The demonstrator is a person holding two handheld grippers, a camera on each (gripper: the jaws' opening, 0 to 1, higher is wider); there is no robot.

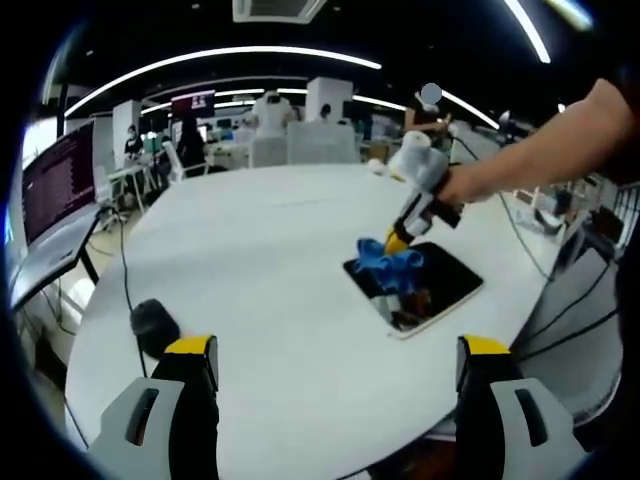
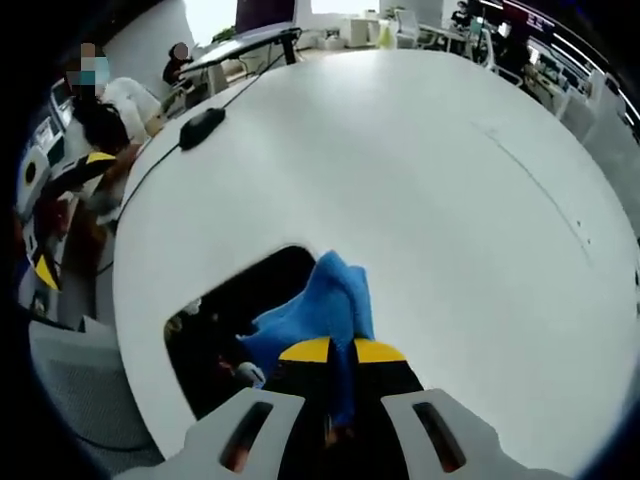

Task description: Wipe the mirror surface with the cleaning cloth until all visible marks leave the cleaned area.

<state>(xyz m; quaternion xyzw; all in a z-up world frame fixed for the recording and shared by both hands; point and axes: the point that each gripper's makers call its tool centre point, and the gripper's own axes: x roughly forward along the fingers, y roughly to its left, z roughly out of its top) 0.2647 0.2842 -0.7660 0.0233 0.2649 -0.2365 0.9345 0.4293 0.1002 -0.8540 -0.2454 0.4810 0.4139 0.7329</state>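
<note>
1. No text, label, brand, number or sign could be read in either view.
2. The monitor (image 1: 62, 182) at the edge of the left gripper view showed rows of lines, too small and blurred to read.

Blue cloth (image 2: 318, 310) bunched on dark, apparently flat-lying mirror (image 1: 445, 275)

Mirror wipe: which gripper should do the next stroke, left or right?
Right. The right gripper is shut on the cloth, which already lies on the mirror. The left gripper is open, holds nothing, and sits back from the mirror above the table.
</note>
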